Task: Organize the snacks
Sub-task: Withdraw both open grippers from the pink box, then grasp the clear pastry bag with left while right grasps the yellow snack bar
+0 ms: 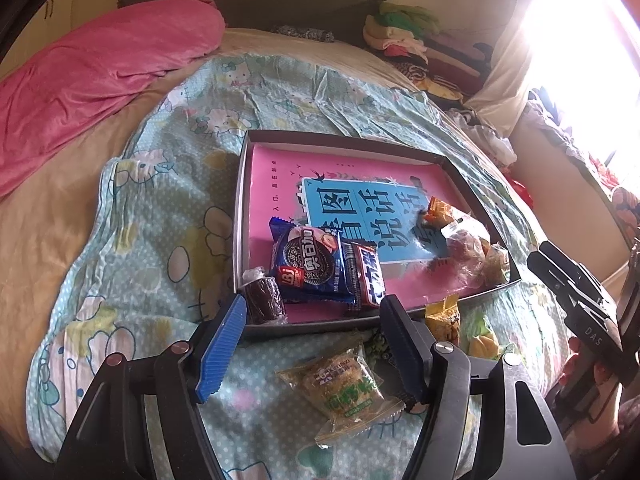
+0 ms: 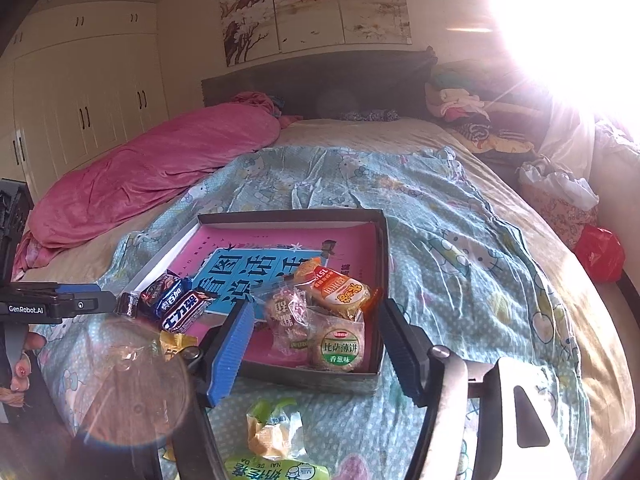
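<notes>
My left camera looks steeply down, close over the box (image 1: 460, 168). My right views it lower, from the box's other end; both share the bed (image 2: 460, 220).

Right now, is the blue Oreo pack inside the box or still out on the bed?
Inside. The Oreo pack lies on the pink book within the box walls, at a near corner.

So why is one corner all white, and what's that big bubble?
Right wrist view: window light washes out the top right, and the bubble at lower left is lens flare. Left wrist view: same glare top right. Both fisheyes bend the bed.
</notes>
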Demonstrator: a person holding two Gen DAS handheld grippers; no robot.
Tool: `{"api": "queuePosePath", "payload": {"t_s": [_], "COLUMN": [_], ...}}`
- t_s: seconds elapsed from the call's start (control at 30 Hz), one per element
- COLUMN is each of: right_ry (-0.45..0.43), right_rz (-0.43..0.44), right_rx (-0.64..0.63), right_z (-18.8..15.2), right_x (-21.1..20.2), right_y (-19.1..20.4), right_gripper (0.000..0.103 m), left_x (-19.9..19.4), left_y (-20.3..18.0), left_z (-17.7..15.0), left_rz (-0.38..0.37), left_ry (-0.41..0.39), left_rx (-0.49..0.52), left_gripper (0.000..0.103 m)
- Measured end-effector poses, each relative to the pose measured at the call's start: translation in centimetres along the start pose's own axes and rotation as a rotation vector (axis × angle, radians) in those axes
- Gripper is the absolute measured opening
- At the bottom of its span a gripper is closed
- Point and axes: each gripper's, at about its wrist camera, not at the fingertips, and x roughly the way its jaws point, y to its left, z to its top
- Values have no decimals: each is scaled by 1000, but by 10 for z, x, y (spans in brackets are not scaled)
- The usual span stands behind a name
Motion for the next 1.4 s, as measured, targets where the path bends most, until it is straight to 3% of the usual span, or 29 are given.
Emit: {"api": "queuePosePath", "payload": {"t_s": [0.8,1.4], "right_ry": [65,246], "right_rz": [108,202], "right_rx": [-147,-244], "right_z": [-15,-47], "right_x": [-5,7], "right_y": [51,82], "right_gripper": [65,65], "left_x": [2,3], "left_y": [-9,-5], "left_z": [-23,-34], "left_rz": [5,22], "left_ry": [76,117], "left_rx": [23,13], "left_gripper": [71,71]}}
